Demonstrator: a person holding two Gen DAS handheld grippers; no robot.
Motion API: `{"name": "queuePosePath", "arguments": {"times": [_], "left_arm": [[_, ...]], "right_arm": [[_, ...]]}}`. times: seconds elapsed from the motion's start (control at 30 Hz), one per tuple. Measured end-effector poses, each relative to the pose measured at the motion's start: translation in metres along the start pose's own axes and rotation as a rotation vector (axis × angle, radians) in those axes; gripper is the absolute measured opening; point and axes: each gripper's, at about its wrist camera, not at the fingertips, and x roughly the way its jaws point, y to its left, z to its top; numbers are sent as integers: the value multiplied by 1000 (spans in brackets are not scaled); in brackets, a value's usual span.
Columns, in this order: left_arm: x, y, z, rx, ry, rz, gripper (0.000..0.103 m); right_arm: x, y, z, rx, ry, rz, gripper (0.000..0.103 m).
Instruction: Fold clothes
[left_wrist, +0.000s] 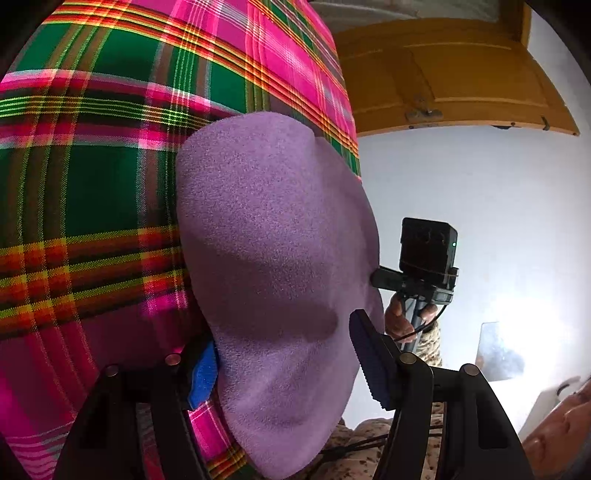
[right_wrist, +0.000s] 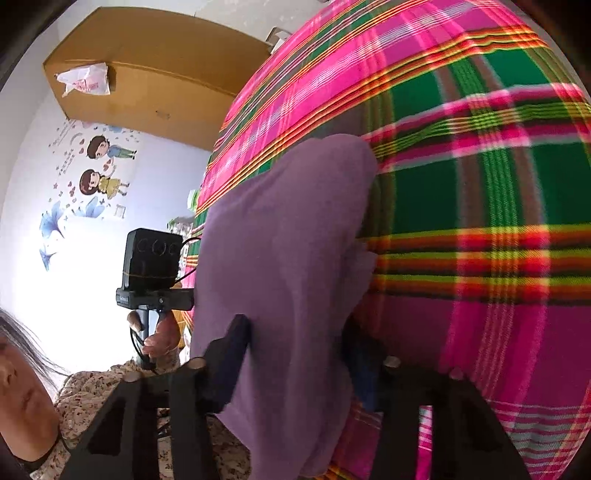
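purple garment (left_wrist: 273, 258) hangs lifted in front of the plaid cloth (left_wrist: 92, 177), held up by both grippers. left gripper (left_wrist: 284, 365): garment fills the gap between the jaws, blue pad (left_wrist: 203, 376) pressed against its left edge, dark pad (left_wrist: 369, 362) touching its right edge, so jaws closed onto the fabric. right gripper (right_wrist: 299, 362): garment drapes down between the jaws, dark pad (right_wrist: 232, 354) on its left side, other pad mostly hidden behind the fabric; jaws clamped on it. from the left wrist view the other gripper's camera block (left_wrist: 424, 254) sits just right of the garment, hand (left_wrist: 402, 317) under it. wooden door (left_wrist: 450, 74) above right of the garment. person's floral sleeve (right_wrist: 110, 387) lower left of the garment.
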Motion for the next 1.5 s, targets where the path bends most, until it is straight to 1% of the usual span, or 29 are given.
{"name": "queuePosePath", "arguments": {"times": [0.03,0.07,0.13,0.17,0.2,0.23,0.33,0.47,0.73,0.93,1.17,1.3,1.5], "left_arm": [[0,0,-1,1,-2,19,55],[-1,1,-1,1,-5,35,52],[-3,4,-3,-15,-17,40,46],[-4,5,-4,-18,-25,45,45],[-5,5,-5,-12,-31,53,43],[-5,4,-6,-7,-36,59,41],[-4,3,-2,-16,-44,61,38],[-4,1,0,-8,-50,67,37],[-5,0,1,-6,-64,46,36],[-5,1,2,-10,-68,43,36],[1,-4,3,-19,-78,44,35],[2,-7,5,-18,-85,58,35],[10,-14,6,-14,-99,84,36]], "right_arm": [[0,-1,-1,2,-6,-4,41],[-1,-1,-2,4,-12,-8,38],[-1,-2,-3,7,-25,-18,35],[-3,-1,-3,-12,-29,-35,32],[-4,1,-3,-30,-33,-52,31],[-5,2,-2,-48,-37,-68,30],[-3,5,-3,-68,-42,-83,28],[-2,6,-3,-77,-53,-86,27],[-7,3,-5,-89,-74,-75,26],[-13,3,-7,-111,-95,-99,25],[-13,10,-12,-132,-132,-166,24],[-15,12,-16,-131,-154,-198,23],[-10,29,-17,-183,-168,-303,21]]}}
